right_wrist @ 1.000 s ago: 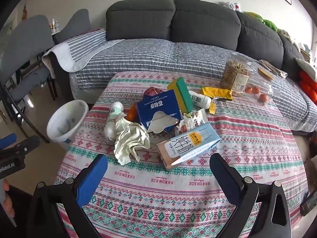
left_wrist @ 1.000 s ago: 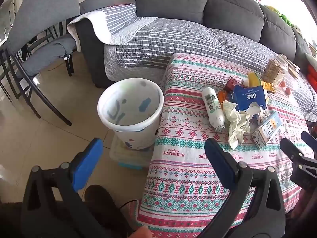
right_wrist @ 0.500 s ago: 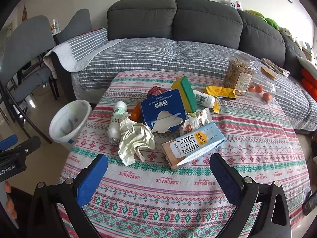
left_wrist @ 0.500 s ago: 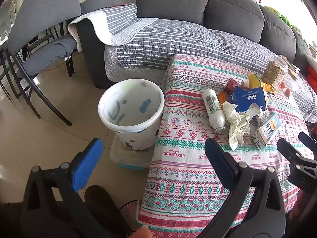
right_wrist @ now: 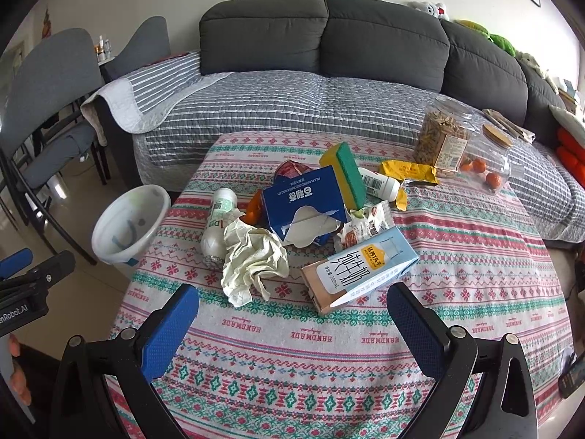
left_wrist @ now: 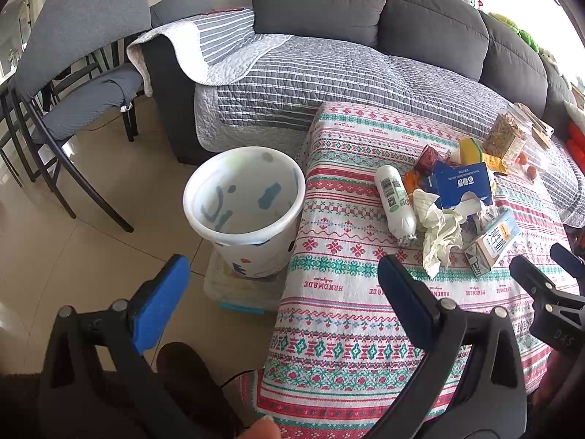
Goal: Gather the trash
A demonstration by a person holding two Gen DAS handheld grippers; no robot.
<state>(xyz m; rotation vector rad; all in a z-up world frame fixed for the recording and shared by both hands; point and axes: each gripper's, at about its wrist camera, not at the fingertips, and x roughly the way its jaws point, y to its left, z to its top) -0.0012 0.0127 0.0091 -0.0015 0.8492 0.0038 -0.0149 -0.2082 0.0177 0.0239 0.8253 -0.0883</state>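
- Over the last second our right gripper [right_wrist: 292, 320] has edged closer to the heap of rubbish on the patterned tablecloth [right_wrist: 457, 292]; the milk carton [right_wrist: 360, 269] and crumpled tissue [right_wrist: 252, 261] now loom larger between its fingers.
- Our left gripper [left_wrist: 281, 292] has scarcely shifted, hanging over the gap between table edge and white waste bin [left_wrist: 245, 212].
- We judge this to be the approach before a first pick: nothing lifted yet, and the bin looks empty.
- Both grippers are spread wide, blue pads apart, nothing between them.
- The trash lies in one cluster mid-table, near the bin's side; the bin stands on the floor just beside the table, on a low clear box [left_wrist: 237, 289].
- Our count: one milk carton, one crumpled tissue, one torn blue tissue box [right_wrist: 305, 201], two white plastic bottles – one lying by the tissue [right_wrist: 215, 226], one behind the sponge [right_wrist: 378, 183].
- Also one yellow-and-green sponge [right_wrist: 345, 172], one yellow packet [right_wrist: 407, 172], one snack wrapper [right_wrist: 369, 219], one red wrapper [right_wrist: 289, 170], and something orange, partly hidden.
- Two clear jars at the far right corner, one of seeds [right_wrist: 442, 135], one holding three small orange fruits [right_wrist: 488, 161]; we take these for keepers.
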